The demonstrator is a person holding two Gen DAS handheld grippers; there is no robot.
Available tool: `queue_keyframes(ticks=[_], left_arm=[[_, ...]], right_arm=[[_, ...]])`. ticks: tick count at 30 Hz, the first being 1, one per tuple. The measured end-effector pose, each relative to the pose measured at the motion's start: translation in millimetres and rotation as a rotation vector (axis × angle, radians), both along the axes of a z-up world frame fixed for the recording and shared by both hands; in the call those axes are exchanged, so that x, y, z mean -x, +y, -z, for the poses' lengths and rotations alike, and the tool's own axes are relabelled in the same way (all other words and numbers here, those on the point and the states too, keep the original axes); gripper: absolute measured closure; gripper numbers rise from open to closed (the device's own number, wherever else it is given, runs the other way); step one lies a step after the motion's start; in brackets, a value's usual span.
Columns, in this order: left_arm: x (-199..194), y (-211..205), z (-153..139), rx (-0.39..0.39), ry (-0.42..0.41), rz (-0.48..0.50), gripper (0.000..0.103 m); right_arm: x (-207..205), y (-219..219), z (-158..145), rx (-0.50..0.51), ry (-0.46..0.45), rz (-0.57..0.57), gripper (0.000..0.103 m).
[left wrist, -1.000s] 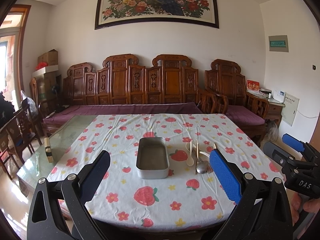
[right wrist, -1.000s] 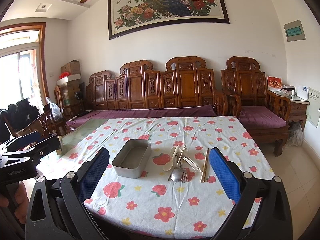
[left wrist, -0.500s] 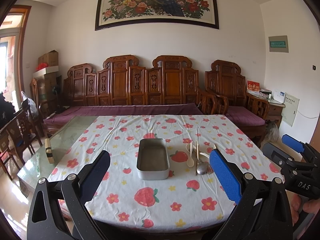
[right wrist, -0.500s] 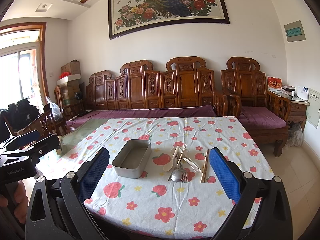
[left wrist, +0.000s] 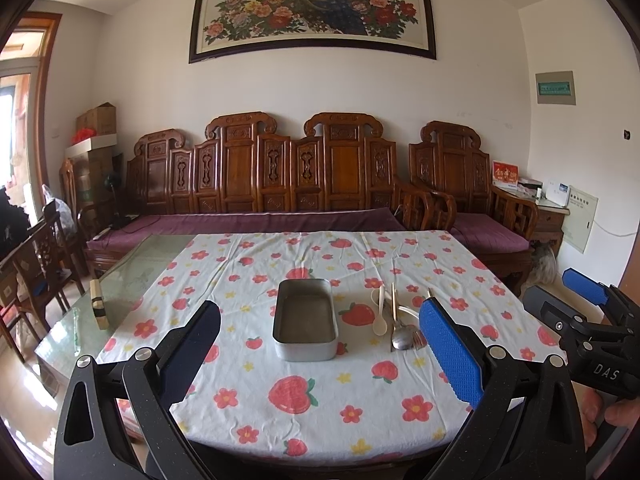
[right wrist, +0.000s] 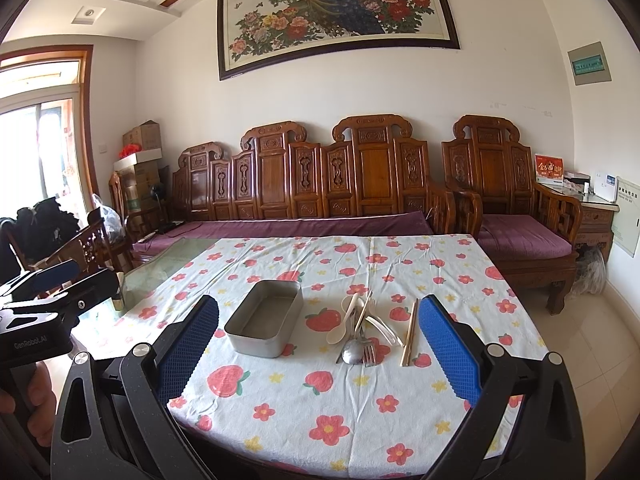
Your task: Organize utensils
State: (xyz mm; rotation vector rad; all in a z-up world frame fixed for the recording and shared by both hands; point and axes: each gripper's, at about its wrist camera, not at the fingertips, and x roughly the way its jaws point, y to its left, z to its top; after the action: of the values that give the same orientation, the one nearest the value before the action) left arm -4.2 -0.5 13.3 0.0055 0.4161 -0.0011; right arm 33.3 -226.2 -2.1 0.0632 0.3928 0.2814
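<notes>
- Nearest: left gripper (left wrist: 320, 344) spread wide with nothing between its blue pads, held above the near table edge; right gripper (right wrist: 318, 338) likewise released and empty, hovering just to the right of it.
- On the flowered tablecloth (left wrist: 304, 420), toward the middle: an empty metal tray (left wrist: 305, 325), long side running near to far.
- Just right of the tray, apart from it: a loose heap of utensils (overlapping, so not all can be told apart).
  - A white plastic spoon (right wrist: 340, 328) at the heap's left, bowl toward the near side.
  - A metal spoon (right wrist: 352, 350) and a metal fork (right wrist: 369, 354) side by side at the near end, handles crossing farther back.
  - A pair of wooden chopsticks (right wrist: 410, 332) at the right of the heap, lying near to far, close to the other pieces.
- Left of the cloth: bare glass tabletop (left wrist: 120, 280) with a small block (left wrist: 99, 307) standing on it.
- Beyond the table: a carved wooden bench (left wrist: 280, 184) with purple cushions against the wall.
- Farthest and highest: a framed peacock painting (left wrist: 312, 8).
</notes>
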Motion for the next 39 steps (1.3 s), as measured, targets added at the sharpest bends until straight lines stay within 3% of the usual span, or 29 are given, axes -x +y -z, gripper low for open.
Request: queue_keyframes(ticks=[19,29,39], left_arm=[[-6.7,3.0,-8.5,-0.001,0.035,0.003,0.006],[-30.6,0.3,23.8,-0.014,0.123,0.029,0.006],[-78.5,-12.2,58.8,-0.037,0.192,0.08,0.006]], right_arm=[[-4.9,-2.0,-5.4,0.008,0.022,0.008,0.003],[-28.7,3.1,25.3,0.03,0.08,0.017,0.003],[-73.4,-6.6,57.3,0.07,0.129,0.045,0.003]])
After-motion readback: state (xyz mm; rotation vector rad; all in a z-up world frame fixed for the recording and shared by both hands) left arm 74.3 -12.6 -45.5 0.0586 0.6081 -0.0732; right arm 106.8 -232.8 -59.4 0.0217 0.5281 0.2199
